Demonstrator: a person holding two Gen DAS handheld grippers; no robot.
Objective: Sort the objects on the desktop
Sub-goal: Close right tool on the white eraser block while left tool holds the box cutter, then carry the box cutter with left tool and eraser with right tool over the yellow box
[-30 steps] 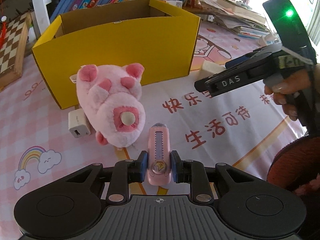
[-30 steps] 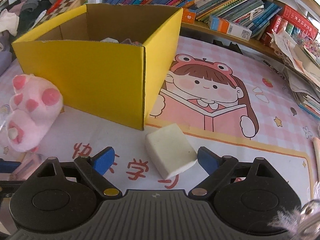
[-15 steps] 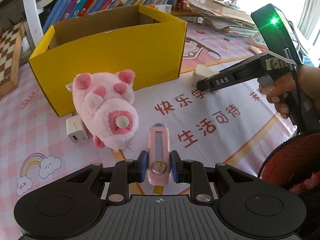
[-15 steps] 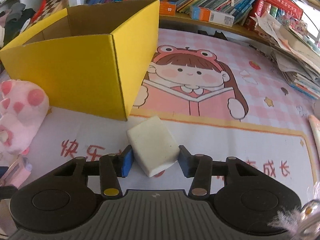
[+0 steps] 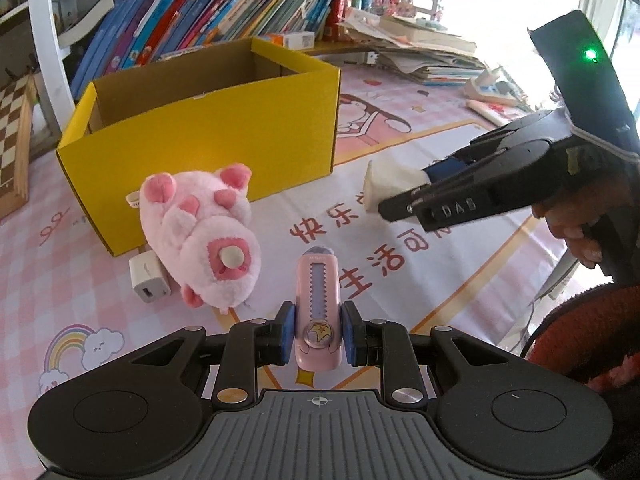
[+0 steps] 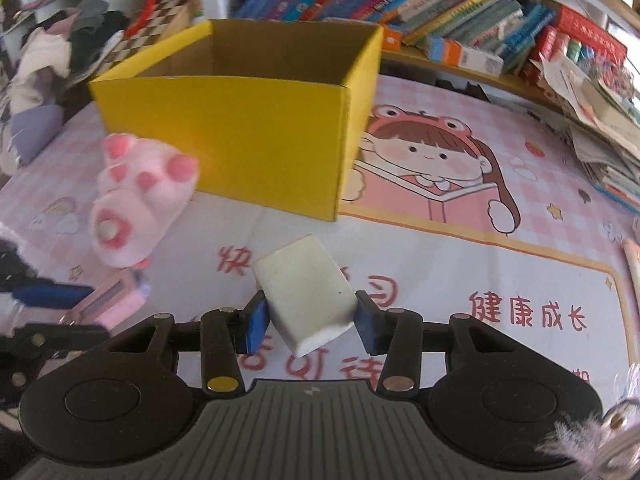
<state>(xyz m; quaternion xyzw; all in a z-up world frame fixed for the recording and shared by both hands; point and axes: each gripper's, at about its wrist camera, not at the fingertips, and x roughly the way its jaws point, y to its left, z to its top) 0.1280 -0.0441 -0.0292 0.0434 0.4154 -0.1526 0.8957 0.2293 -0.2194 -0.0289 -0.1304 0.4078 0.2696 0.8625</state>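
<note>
On the mat, near edge: left gripper point(image 5: 316, 334), blue pads point(image 5: 286, 334) pressed against both sides of a pink utility knife point(image 5: 318, 312), clamping its near end.
Pink utility knife: long axis pointing far, toothed slider strip and star button facing up; tip lifted or resting on the mat, cannot tell.
Right side, mid-distance: right gripper point(image 6: 310, 318), seen from its side in the left wrist view point(image 5: 420, 190), held by a hand point(image 5: 576, 224) at the far right.
Right gripper state: pinched on a white block point(image 6: 306, 294), blue pads point(image 6: 256, 320) touching its left and right faces.
White block: tilted, one near corner hanging below the pads; raised off the mat, sticking out leftward past the fingertips in the left wrist view point(image 5: 390, 186).
Centre, far: yellow cardboard box point(image 5: 208, 136), open at the top, brown inside; contents hidden from both cameras.
Left of centre: pink plush toy point(image 5: 198, 236), lying on the mat just in front of the box's near wall, round pink-and-white patch facing the camera.
Beside the plush, near left: white charger plug point(image 5: 148, 276), touching or almost touching the toy.
Underneath: pink cartoon mat point(image 6: 460, 216), girl in a frog hood printed to the right of the box, red Chinese characters nearer.
Far edge: row of books point(image 5: 208, 12) on a shelf, loose paper stacks at far right.
Far left: chessboard point(image 5: 12, 128), partly cut off.
</note>
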